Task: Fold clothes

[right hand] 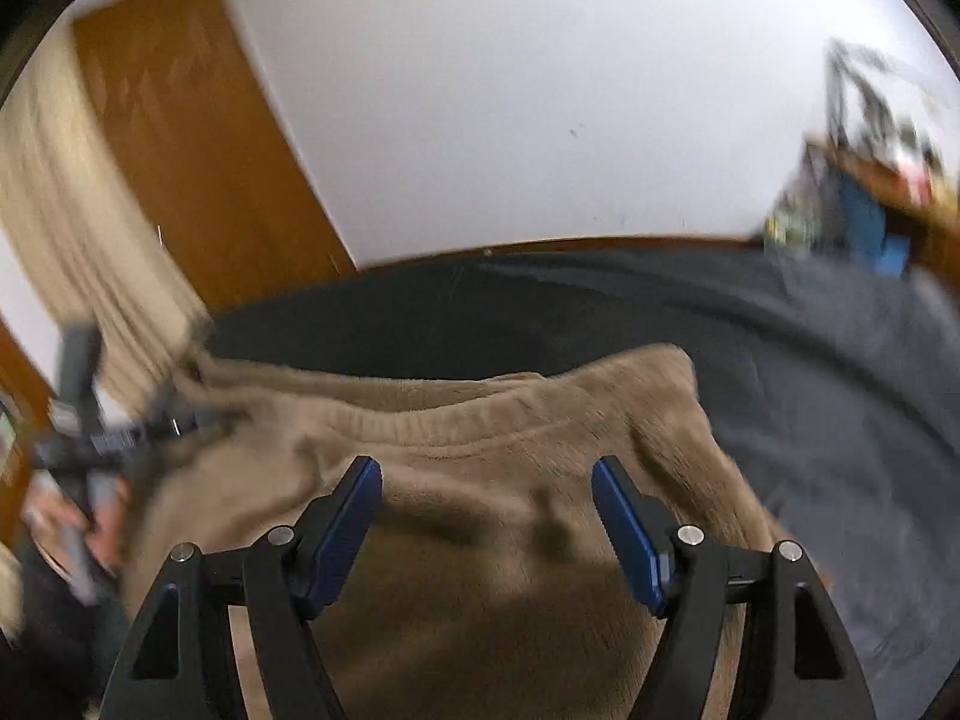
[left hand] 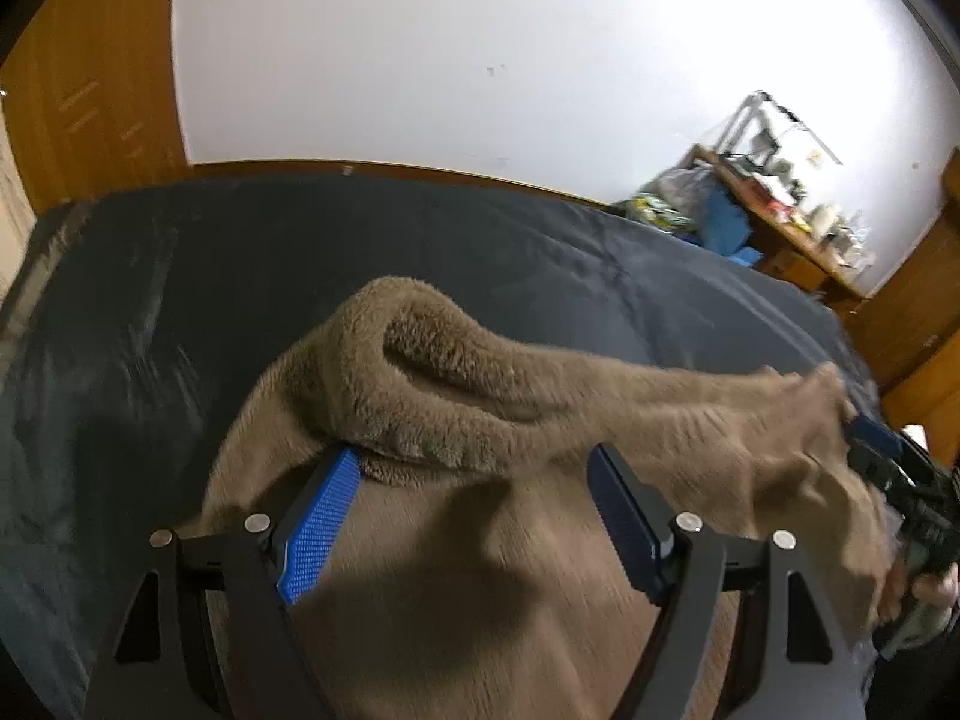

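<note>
A brown fleece garment (left hand: 480, 408) lies on a dark blue-grey bed (left hand: 180, 276), its thick collar edge rolled up towards the far side. My left gripper (left hand: 474, 468) is open just above the garment, jaws wide apart, its left pad tip touching the rolled edge. The right gripper shows at the right edge of the left wrist view (left hand: 900, 468), at the garment's right end. In the right wrist view the garment (right hand: 480, 510) fills the foreground with its ribbed hem across the middle. My right gripper (right hand: 486, 480) is open over it. The left gripper (right hand: 108, 438) appears blurred at the far left.
The bed (right hand: 810, 396) reaches back to a wooden rail and a white wall. A cluttered wooden desk (left hand: 798, 222) with bags stands at the right. A wooden door (right hand: 198, 138) and a beige curtain (right hand: 66, 252) are at the left.
</note>
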